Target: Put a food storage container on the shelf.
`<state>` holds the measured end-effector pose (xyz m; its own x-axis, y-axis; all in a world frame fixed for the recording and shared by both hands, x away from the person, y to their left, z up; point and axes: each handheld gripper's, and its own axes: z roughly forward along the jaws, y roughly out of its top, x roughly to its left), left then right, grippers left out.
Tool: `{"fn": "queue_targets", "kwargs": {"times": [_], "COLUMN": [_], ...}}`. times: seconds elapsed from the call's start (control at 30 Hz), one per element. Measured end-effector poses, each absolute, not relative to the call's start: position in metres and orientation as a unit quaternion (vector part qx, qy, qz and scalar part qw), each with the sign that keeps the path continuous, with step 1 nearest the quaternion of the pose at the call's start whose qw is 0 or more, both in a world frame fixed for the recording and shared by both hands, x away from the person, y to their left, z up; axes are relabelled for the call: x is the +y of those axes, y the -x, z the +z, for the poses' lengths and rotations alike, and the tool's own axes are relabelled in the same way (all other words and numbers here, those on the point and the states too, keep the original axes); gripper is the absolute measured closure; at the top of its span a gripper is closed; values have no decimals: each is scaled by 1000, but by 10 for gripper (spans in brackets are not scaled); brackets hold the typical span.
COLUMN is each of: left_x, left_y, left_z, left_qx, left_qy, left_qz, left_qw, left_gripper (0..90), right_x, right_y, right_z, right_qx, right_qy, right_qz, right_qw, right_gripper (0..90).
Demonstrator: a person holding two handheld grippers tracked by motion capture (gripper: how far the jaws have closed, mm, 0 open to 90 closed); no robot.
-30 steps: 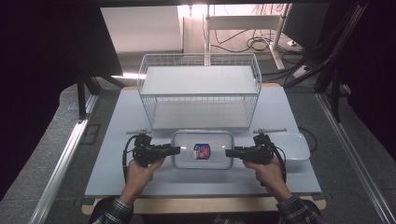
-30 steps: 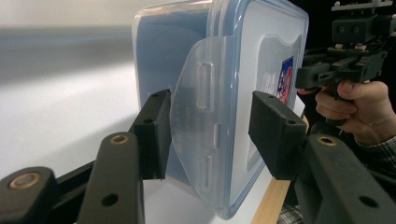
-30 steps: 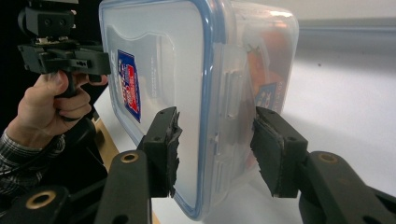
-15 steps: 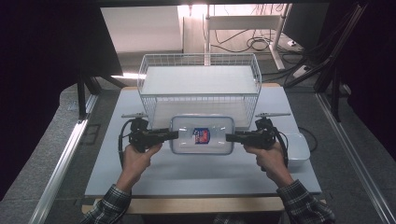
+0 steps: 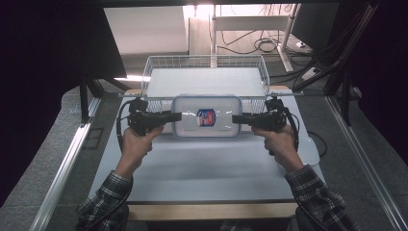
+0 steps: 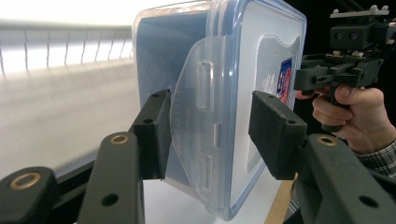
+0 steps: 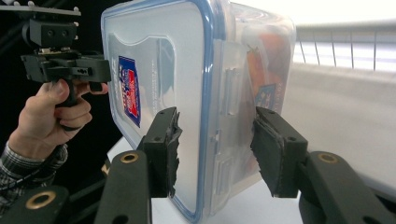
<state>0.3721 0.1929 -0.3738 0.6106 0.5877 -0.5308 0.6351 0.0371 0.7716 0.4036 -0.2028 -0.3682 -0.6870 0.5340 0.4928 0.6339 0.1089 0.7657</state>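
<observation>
container: clear plastic food box (image 5: pixel 207 117) w/ blue-rimmed snap lid, red-blue label on top; sat mid-frame in high view, held up off table, just at near wall of wire basket.
handling: prob. rigid, light-ish; smooth walls likely slippery; something orange showed dimly inside in right gripper view, so load may shift. Lid flaps could pop if squeezed.
grip spots: short ends, over the side latches – stiffest part, by my read.
left gripper (image 6: pixel 210 135): jaws about half apart, clamped on left end across latch flap.
right gripper (image 7: pixel 217 149): same, jaws part-way, pads pressed on right end.
basket (image 5: pixel 262 72): white wire, upper centre, open top; near rim was the obstacle – box prob. must clear it.
lid/tray (image 5: pixel 310 151): white, right of centre on table (image 5: pixel 202 168), apart from box.
</observation>
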Motion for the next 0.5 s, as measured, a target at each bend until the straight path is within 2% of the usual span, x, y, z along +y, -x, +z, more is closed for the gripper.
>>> {"fn": "queue_targets", "kwargs": {"times": [0.17, 0.5], "left_x": [199, 209], "left_y": [-388, -421], "left_z": [-350, -325], "left_qx": [437, 444], "left_qy": [-692, -677], "left_qz": [-17, -18], "left_qw": [574, 587], "left_gripper": [502, 499], "right_x": [-197, -185], "right_y": [-417, -446], "right_z": [-345, -311], "right_qx": [-740, -740], "right_qy": [389, 392], "right_qz": [-547, -546], "right_qw": [35, 23], "right_gripper": [521, 520]}}
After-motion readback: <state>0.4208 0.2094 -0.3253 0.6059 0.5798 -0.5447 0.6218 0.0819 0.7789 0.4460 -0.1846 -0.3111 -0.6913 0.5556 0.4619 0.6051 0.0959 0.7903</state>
